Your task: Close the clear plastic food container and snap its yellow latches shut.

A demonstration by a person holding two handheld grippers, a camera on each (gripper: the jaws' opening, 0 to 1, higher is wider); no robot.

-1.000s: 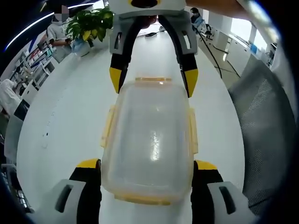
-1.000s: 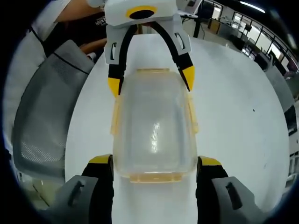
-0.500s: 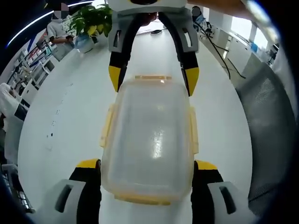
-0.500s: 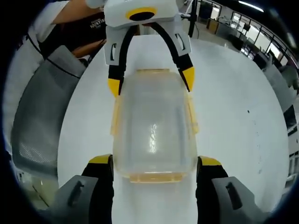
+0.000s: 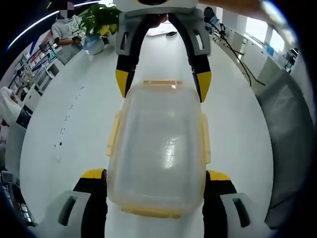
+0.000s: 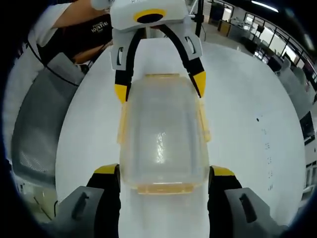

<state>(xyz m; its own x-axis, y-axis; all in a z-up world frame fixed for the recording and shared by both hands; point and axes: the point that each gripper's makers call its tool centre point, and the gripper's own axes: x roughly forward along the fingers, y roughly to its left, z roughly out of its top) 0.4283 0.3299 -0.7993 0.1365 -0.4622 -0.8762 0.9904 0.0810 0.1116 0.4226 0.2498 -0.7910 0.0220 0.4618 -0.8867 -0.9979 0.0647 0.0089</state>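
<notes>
The clear plastic container (image 5: 158,148) with its lid on lies lengthwise between both grippers above the white table (image 5: 64,124). My left gripper (image 5: 156,174) clamps its near end in the left gripper view, one yellow-tipped jaw on each side. My right gripper (image 5: 162,82) grips the far end from the opposite side. In the right gripper view the same container (image 6: 161,139) sits between my right gripper (image 6: 163,172) at the bottom and my left gripper (image 6: 159,84) at the top. Yellow latches (image 5: 204,144) run along the sides and ends; I cannot tell whether they are snapped.
A grey mesh chair (image 5: 292,139) stands at the table's edge, and it is also seen as the chair (image 6: 34,129) beside a person in a dark shirt (image 6: 84,34). A potted plant (image 5: 101,22), a second person (image 5: 62,32) and cables (image 5: 237,59) lie beyond.
The table, chair and room have swung around in both views while the container stays fixed between both pairs of jaws; the hands and container have turned together.
</notes>
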